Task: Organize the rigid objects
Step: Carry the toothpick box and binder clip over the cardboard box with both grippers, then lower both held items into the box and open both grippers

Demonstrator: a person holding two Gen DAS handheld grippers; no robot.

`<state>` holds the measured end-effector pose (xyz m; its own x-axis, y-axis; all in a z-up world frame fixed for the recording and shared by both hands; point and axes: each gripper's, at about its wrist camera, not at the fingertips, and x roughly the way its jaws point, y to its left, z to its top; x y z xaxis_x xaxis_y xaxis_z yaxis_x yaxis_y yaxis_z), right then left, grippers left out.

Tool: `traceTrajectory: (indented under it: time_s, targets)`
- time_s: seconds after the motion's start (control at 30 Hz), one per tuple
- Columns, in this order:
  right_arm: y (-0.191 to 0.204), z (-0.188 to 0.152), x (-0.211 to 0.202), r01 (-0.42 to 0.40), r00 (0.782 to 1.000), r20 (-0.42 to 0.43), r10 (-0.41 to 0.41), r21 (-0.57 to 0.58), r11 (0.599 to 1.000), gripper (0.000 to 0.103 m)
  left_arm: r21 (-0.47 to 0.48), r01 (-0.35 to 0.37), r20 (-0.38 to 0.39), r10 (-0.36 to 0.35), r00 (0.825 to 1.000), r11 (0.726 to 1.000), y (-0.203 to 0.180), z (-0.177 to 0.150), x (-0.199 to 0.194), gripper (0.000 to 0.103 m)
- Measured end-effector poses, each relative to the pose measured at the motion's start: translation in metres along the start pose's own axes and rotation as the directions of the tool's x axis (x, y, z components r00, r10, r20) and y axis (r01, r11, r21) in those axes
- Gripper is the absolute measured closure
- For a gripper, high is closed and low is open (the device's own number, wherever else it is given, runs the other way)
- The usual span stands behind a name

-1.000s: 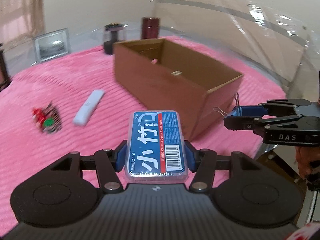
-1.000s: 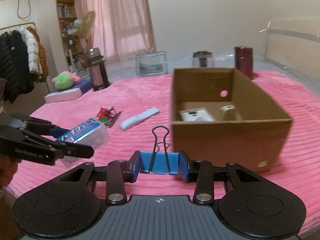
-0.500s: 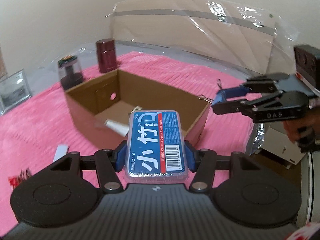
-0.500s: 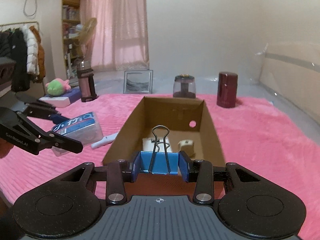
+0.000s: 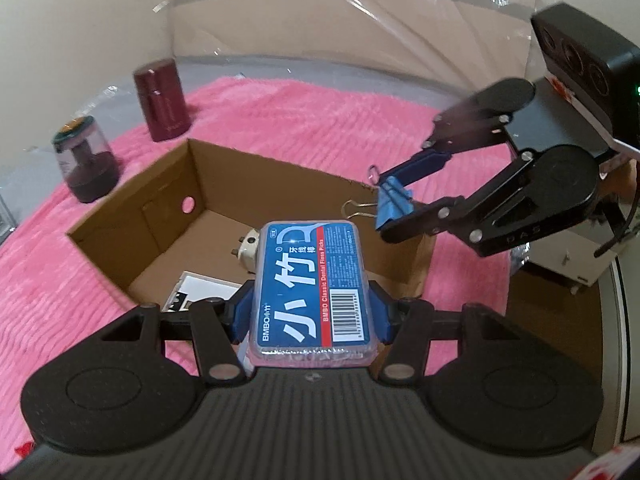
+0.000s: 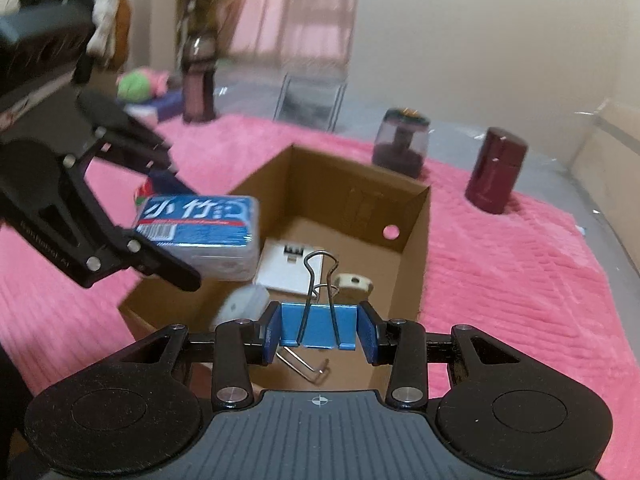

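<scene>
My left gripper is shut on a blue dental floss pick box and holds it above the near edge of an open cardboard box. My right gripper is shut on a blue binder clip and holds it over the same cardboard box. Each gripper shows in the other view: the right one with the clip, the left one with the floss box. Inside the box lie a white card, a cream tape roll and a white object.
A maroon cylinder and a dark jar with a clear lid stand on the pink blanket behind the box. A picture frame, a dark bottle and a plush toy lie further back. A plastic-wrapped headboard rises behind the bed.
Both grippers have moved in over the cardboard box with their objects and now tilt down into it. The loose items on the blanket have left the left wrist view.
</scene>
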<state>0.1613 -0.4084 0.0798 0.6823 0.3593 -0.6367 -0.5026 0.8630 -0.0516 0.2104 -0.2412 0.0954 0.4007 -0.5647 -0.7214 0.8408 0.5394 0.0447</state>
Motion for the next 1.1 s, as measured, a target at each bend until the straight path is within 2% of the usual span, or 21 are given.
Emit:
traceTrajectory:
  time_s: [0.17,0.3,0.5,0.6,0.87,1.1]
  targets:
    - [-0.012,-0.002,0.026,-0.035,0.996,-0.083,0.03,-0.065,0.997,0.066,0.044,0.064,-0.079,-0.061,0.995,0.997,0.009,0.008,0.027,0.051]
    - [-0.017,-0.004,0.044,-0.073,0.987,-0.149,0.056,-0.109,0.991,0.066,0.077,0.122,-0.154,-0.109,0.982,0.99,0.016,0.01,0.047,0.051]
    - [-0.022,-0.004,0.069,-0.117,0.966,-0.247,0.073,-0.171,0.978,0.066,0.11,0.206,-0.26,-0.172,0.95,0.972,0.023,0.013,0.067,0.051]
    - [-0.022,-0.002,0.08,-0.14,0.952,-0.295,0.078,-0.195,0.971,0.066,0.104,0.252,-0.306,-0.211,0.928,0.962,0.023,0.015,0.076,0.051]
    - [-0.022,0.001,0.097,-0.195,0.916,-0.389,0.101,-0.211,0.958,0.066,0.08,0.277,-0.367,-0.231,0.901,0.957,0.023,0.015,0.089,0.051]
    - [-0.031,0.004,0.105,-0.225,0.882,-0.45,0.139,-0.144,0.964,0.066,0.015,0.283,-0.42,-0.251,0.872,0.959,0.026,0.012,0.1,0.051]
